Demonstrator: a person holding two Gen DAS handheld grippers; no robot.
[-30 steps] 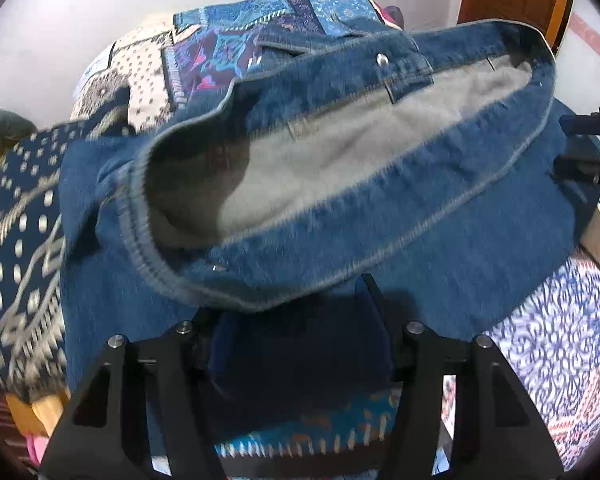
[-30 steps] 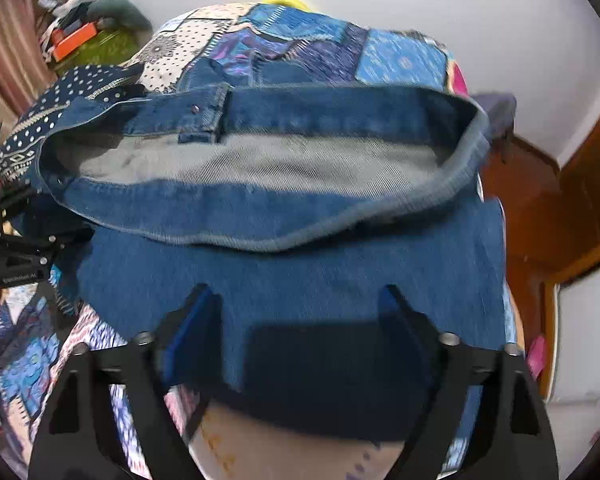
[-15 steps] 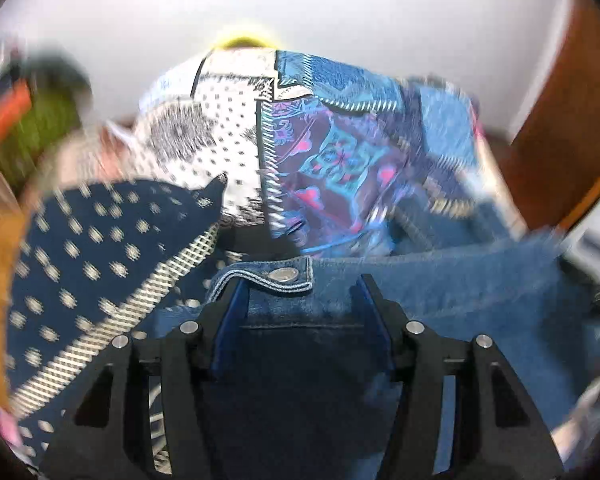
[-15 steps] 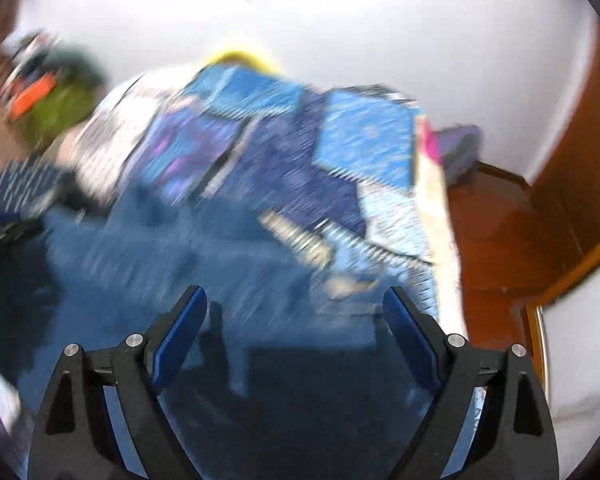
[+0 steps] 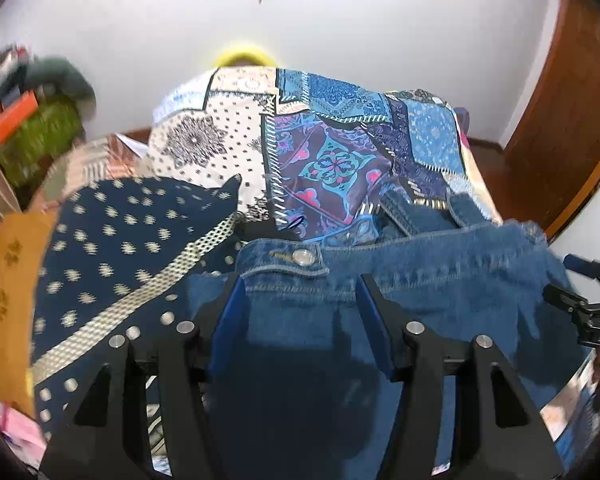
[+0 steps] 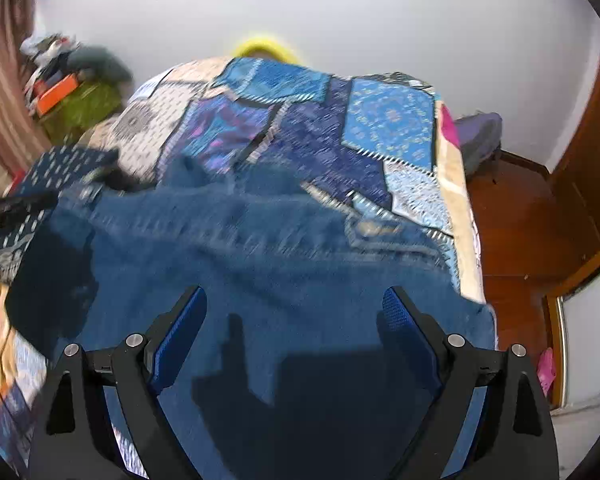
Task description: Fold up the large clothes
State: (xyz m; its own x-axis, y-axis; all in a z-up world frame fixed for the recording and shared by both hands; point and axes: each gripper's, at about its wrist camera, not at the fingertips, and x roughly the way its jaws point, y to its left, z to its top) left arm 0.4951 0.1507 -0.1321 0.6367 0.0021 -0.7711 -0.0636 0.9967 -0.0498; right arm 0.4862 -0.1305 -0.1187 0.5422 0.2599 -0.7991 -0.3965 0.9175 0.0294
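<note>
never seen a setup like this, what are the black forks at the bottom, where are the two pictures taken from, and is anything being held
The black forks are hand-held grippers, one in each of a person's hands, and each carries a wide-angle camera looking along its two blue-padded fingers. One picture comes from the left gripper, the other from the right gripper.

Both look down at a bed covered by a patchwork quilt. A blue denim garment lies on it, with its metal button near the left gripper's fingertips. A dark blue patterned cloth lies beside it.

Both grippers stand open over the denim; the pads do not seem to pinch it, so nothing looks held. The black part at the right edge of the left view is probably the other gripper.
</note>
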